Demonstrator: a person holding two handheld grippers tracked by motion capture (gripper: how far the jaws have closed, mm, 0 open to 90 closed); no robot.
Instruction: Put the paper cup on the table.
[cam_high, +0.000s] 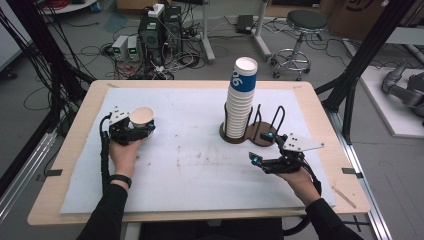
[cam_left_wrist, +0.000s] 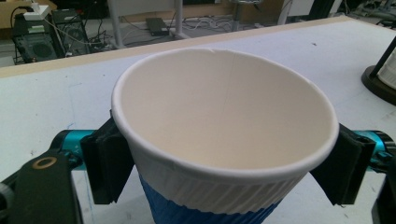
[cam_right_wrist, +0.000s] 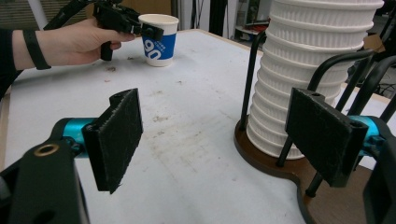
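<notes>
- Black sleeves and two bare hands enter from the near table edge in the high view, each hand carrying a black two-jaw gripper.
- At the left, the left gripper (cam_high: 134, 131) has its pads against both sides of an upright white paper cup with a blue band (cam_high: 142, 117); whether they press or only touch I cannot tell. No earlier look is at hand.
- That cup stands on the white mat (cam_high: 190, 165) covering the wooden table (cam_high: 65, 150), well apart from the rack.
- Right of centre, a tall stack of white ribbed paper cups (cam_high: 240, 100) leans slightly in a dark round-based wire cup rack (cam_high: 262, 132).
- Furthest right, the right gripper (cam_high: 262, 147) hovers just beside the rack's base, jaws spread wide with nothing between them.
</notes>
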